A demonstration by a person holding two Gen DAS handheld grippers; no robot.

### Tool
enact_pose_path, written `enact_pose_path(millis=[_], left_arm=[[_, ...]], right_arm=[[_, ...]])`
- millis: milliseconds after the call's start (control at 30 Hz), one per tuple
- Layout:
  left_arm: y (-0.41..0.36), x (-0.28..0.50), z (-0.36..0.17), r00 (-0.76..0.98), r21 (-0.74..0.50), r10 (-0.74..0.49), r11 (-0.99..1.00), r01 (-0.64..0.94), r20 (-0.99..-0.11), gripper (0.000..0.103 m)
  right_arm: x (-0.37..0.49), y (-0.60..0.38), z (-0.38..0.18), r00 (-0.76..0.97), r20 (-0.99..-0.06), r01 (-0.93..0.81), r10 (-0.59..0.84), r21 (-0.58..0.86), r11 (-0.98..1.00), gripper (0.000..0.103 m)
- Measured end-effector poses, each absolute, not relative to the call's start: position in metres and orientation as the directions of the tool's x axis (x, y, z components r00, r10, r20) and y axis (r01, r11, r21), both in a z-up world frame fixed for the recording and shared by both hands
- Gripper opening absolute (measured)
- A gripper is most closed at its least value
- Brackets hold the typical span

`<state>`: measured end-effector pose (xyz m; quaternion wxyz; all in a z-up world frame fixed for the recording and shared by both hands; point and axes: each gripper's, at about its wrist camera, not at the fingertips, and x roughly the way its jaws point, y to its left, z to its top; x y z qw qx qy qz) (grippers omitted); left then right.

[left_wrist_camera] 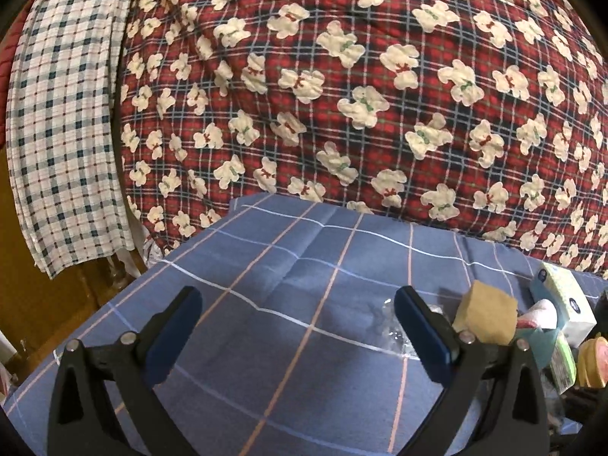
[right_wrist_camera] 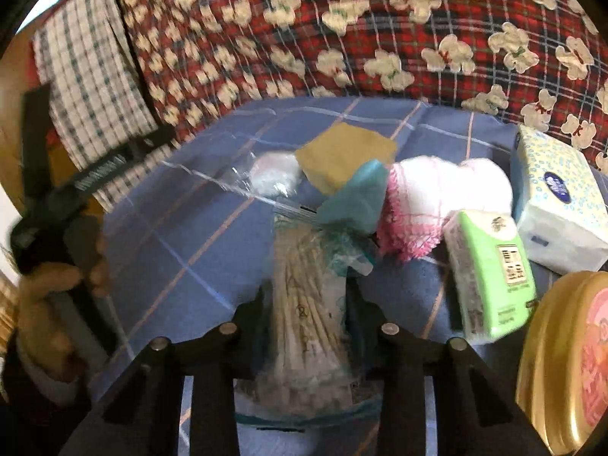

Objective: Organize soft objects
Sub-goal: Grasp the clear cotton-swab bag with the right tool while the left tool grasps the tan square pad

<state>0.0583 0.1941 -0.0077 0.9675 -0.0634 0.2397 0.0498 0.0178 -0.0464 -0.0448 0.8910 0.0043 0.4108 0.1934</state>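
Observation:
My right gripper (right_wrist_camera: pixel 307 296) is shut on a clear bag of cotton swabs (right_wrist_camera: pixel 304 319), held above the blue checked cloth (right_wrist_camera: pixel 182 235). Beyond it lie a tan sponge (right_wrist_camera: pixel 342 155), a teal sponge (right_wrist_camera: pixel 353 197), a pink-edged white cloth (right_wrist_camera: pixel 437 197), a green tissue pack (right_wrist_camera: pixel 490 273) and a blue-dotted tissue pack (right_wrist_camera: pixel 558 197). My left gripper (left_wrist_camera: pixel 298 307) is open and empty over the cloth (left_wrist_camera: pixel 266 288). The tan sponge (left_wrist_camera: pixel 488 317) and the dotted tissue pack (left_wrist_camera: pixel 562 296) show at its right.
A red plaid quilt with white bears (left_wrist_camera: pixel 342 76) rises behind the cloth. A checked towel (left_wrist_camera: pixel 64 121) hangs at the left. A gold round tin (right_wrist_camera: pixel 566 364) sits at the right. A clear plastic bag (right_wrist_camera: pixel 243 174) lies by the sponges.

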Motion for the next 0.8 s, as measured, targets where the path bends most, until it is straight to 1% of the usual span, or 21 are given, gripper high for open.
enact_pose_path(millis=[167,233,267,333,400,467,533,600,733,800], left_arm=[[0.184,0.057,-0.005,0.892,-0.109,0.004,0.992,-0.06,-0.451,0.103],[0.179,0.057,-0.004,0.895,-0.118,-0.028,0.993,-0.028,-0.446,0.103],[0.175,0.056,-0.003,0.896,-0.12,-0.047,0.993,-0.007,-0.442,0.103],[0.167,0.055,-0.002,0.896,-0.12,-0.081,0.992,0.031,-0.437,0.103],[0.157,0.055,-0.001,0.891,-0.124,-0.116,0.99,0.068,-0.44,0.102],[0.146,0.053,-0.001,0.883,-0.124,-0.156,0.986,0.112,-0.442,0.103],[0.133,0.052,0.001,0.878,-0.102,-0.179,0.984,0.148,-0.445,0.103],[0.116,0.055,0.003,0.872,-0.057,-0.181,0.983,0.174,-0.456,0.103],[0.083,0.068,0.008,0.841,-0.022,-0.219,0.971,0.24,-0.495,0.102],[0.064,0.082,0.007,0.827,0.008,-0.211,0.968,0.252,-0.521,0.102]], right_arm=[[0.002,-0.063,-0.025,0.647,-0.64,-0.379,0.414,0.202,0.903,0.038],[-0.008,-0.067,-0.013,0.694,-0.588,-0.393,0.414,0.172,0.903,0.038],[-0.015,-0.071,-0.005,0.729,-0.547,-0.4,0.413,0.15,0.904,0.038],[-0.023,-0.08,0.005,0.763,-0.495,-0.4,0.415,0.143,0.905,0.038],[-0.031,-0.09,0.015,0.807,-0.441,-0.376,0.393,0.129,0.918,0.038],[-0.038,-0.103,0.026,0.867,-0.38,-0.312,0.323,0.094,0.946,0.038],[-0.041,-0.115,0.033,0.902,-0.342,-0.251,0.263,0.078,0.965,0.038],[-0.042,-0.128,0.037,0.924,-0.32,-0.198,0.208,0.065,0.978,0.038],[-0.044,-0.148,0.04,0.938,-0.304,-0.152,0.166,0.07,0.986,0.038],[-0.044,-0.155,0.04,0.942,-0.298,-0.141,0.156,0.07,0.988,0.038]])
